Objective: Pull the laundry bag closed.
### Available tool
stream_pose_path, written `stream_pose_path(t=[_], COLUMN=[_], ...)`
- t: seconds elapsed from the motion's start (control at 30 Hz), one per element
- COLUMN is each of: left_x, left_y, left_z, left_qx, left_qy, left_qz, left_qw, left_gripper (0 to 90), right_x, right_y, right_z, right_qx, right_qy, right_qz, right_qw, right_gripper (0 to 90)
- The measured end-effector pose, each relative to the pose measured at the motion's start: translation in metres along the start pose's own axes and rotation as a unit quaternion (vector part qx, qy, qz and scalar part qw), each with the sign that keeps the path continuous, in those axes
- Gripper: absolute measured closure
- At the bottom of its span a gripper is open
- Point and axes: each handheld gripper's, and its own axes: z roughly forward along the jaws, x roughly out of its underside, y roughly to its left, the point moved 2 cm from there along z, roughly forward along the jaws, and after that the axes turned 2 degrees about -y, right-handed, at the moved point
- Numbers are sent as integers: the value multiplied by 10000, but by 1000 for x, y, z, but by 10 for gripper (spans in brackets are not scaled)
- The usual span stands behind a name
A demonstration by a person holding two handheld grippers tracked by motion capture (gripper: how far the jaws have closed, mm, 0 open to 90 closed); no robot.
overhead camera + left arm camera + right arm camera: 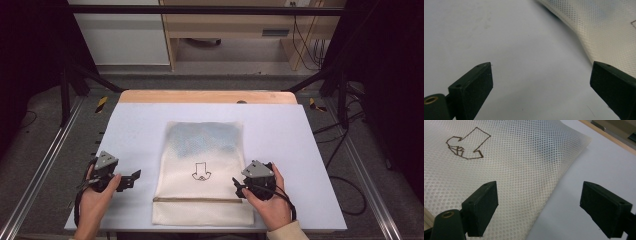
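Two grippers flank a cream mesh bag point(202, 172) lying flat at the middle of the white table point(300, 140). The left gripper point(131, 179) hovers wide open just beside the bag's edge, empty; the right gripper point(237, 186), jaws equally wide, straddles the opposite edge. To grip well, each should probably slide one jaw under the edge before closing. The bag bears an outlined arrow point(201, 172) and a zipper band point(197, 200) near the person's end — something bluish, hard to identify, shows through the far half.
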Motion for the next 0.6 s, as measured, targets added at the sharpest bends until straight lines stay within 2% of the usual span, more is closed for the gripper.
stream_pose_path(t=[0.03,0.07,0.1,0.2,0.23,0.27,0.3,0.33,0.37,0.43,0.5,0.53,0.57,0.6], left_x=[1,1,2,4,8,8,12,15,21,24,27,26,24,23], left_y=[-2,-2,-4,-8,-15,-15,-19,-23,-27,-29,-30,-29,-26,-24], left_z=[-6,-6,-12,-18,-25,-25,-29,-31,-35,-36,-35,-34,-33,-33], left_qx=[35,35,58,134,90,90,86,127,208,257,378,328,205,135], left_qy=[-40,-40,-98,-79,-11,-11,82,132,172,201,241,243,234,208], left_qz=[66,66,-1,48,212,212,340,393,531,588,647,684,683,616], left_qw=[10000,10000,9999,9999,9997,9997,9994,9991,9982,9977,9969,9968,9972,9978], left_gripper=[47,48,50,60,60,61,61,60,60,59,59,59,59,60], right_x=[-1,-1,-2,-3,-7,-7,-8,-11,-17,-19,-25,-28,-35,-37], right_y=[1,1,4,6,11,11,13,17,24,28,38,42,51,54], right_z=[0,0,1,2,1,1,1,1,1,2,5,6,10,11], right_qx=[-22,-22,-76,-118,-266,-266,-329,-429,-559,-647,-882,-974,-1166,-1230], right_qy=[29,29,40,93,172,172,181,211,167,187,279,312,395,443], right_qz=[-4,-4,58,38,2,2,-18,-54,-168,-211,-380,-472,-561,-563], right_qw=[10000,10000,9999,9999,9995,9995,9993,9988,9982,9975,9950,9936,9908,9898], right_gripper=[149,149,141,133,142,142,143,143,159,171,185,195,211,213])
